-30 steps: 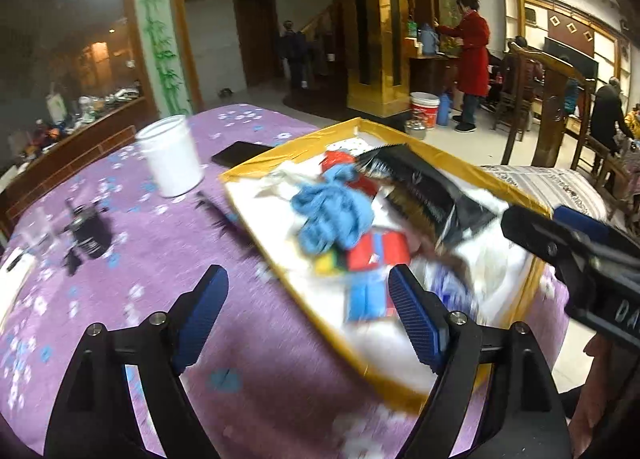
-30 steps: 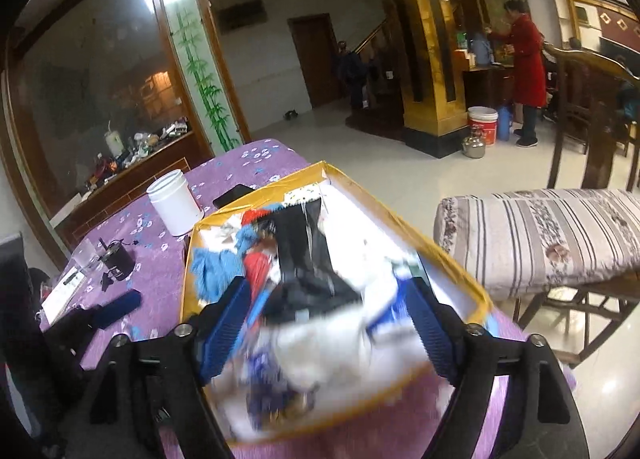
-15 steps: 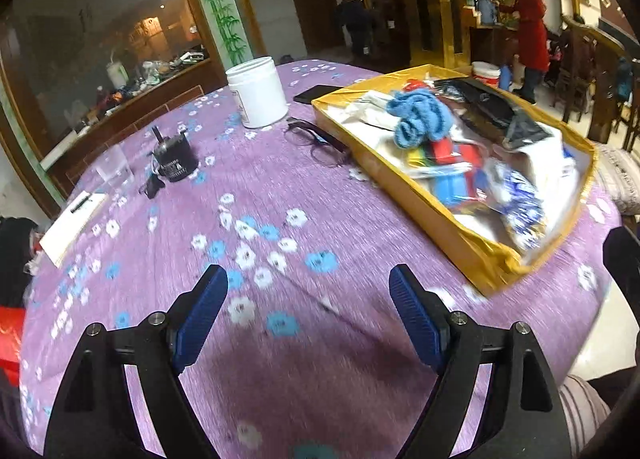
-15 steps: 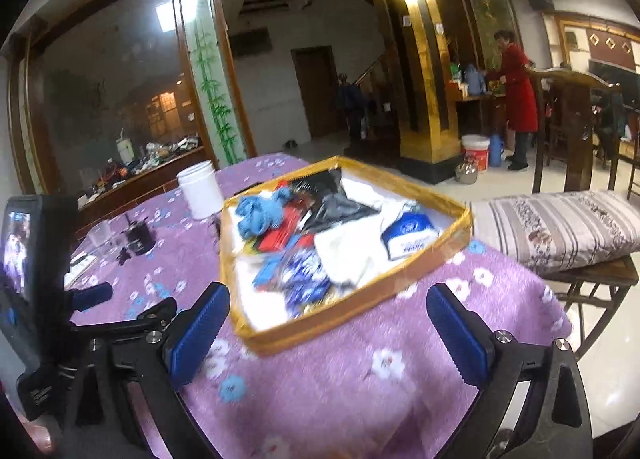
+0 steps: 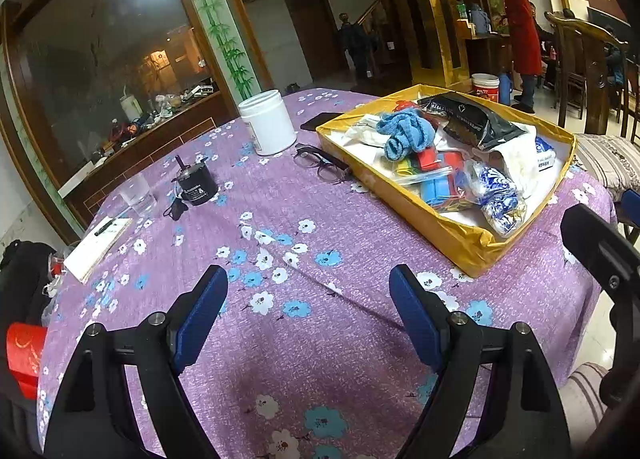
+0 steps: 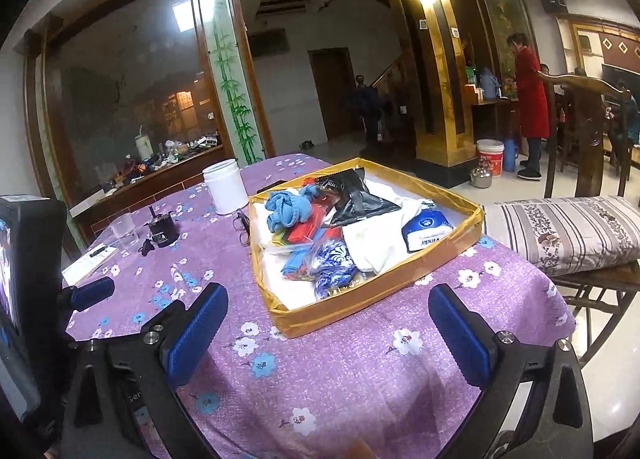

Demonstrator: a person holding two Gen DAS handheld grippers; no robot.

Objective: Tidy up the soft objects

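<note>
Purple flowered cloth lies under your left gripper [image 5: 308, 315], jaws wide and empty; the gold tray [image 5: 452, 235] of soft objects sits well ahead, right. From the right wrist, your right gripper [image 6: 328, 333] has just been opening, nothing between — approach the blue knit bundle [image 6: 288, 207], probably socks, slowly.

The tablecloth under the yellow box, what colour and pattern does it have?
The tablecloth is purple with small white and blue flowers; the left wrist view shows it best.
</note>
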